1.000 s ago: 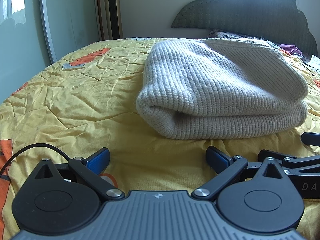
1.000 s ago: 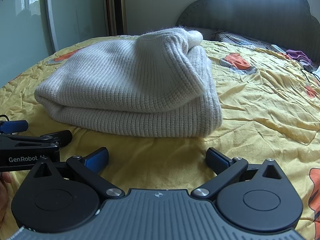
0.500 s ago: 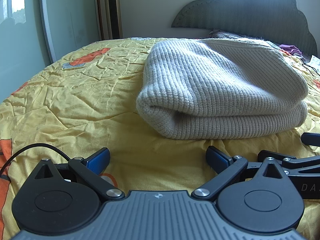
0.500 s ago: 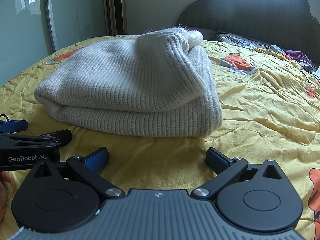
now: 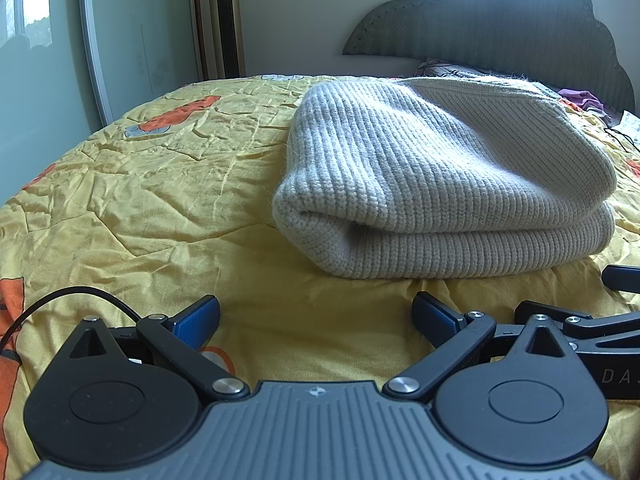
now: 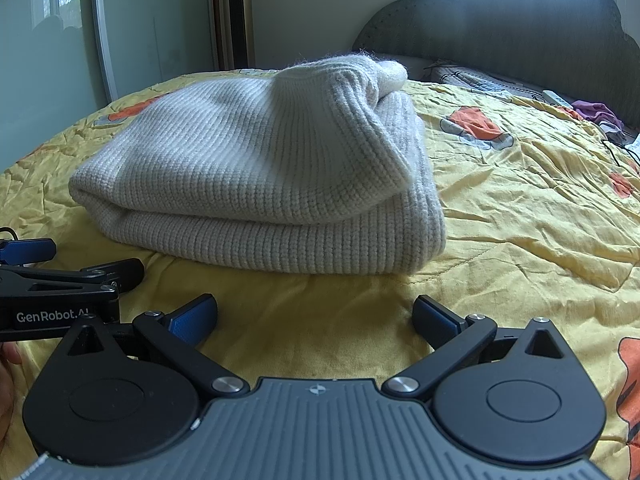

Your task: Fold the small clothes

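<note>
A cream ribbed knit sweater [image 5: 440,184] lies folded in a thick stack on the yellow bedspread [image 5: 160,208]. It also shows in the right wrist view [image 6: 260,184]. My left gripper [image 5: 316,316] is open and empty, low over the bed just in front of the sweater's near left corner. My right gripper [image 6: 316,314] is open and empty, just in front of the sweater's near right part. The two grippers sit side by side: the right one shows at the left view's right edge [image 5: 580,320], the left one at the right view's left edge [image 6: 60,280].
A dark padded headboard [image 5: 500,28] stands at the back. Purple cloth [image 6: 598,114] and a small white item lie near it. A tall tower fan [image 5: 228,20] and a glass door [image 5: 132,32] stand beyond the bed's far left. A black cable [image 5: 72,296] trails by my left gripper.
</note>
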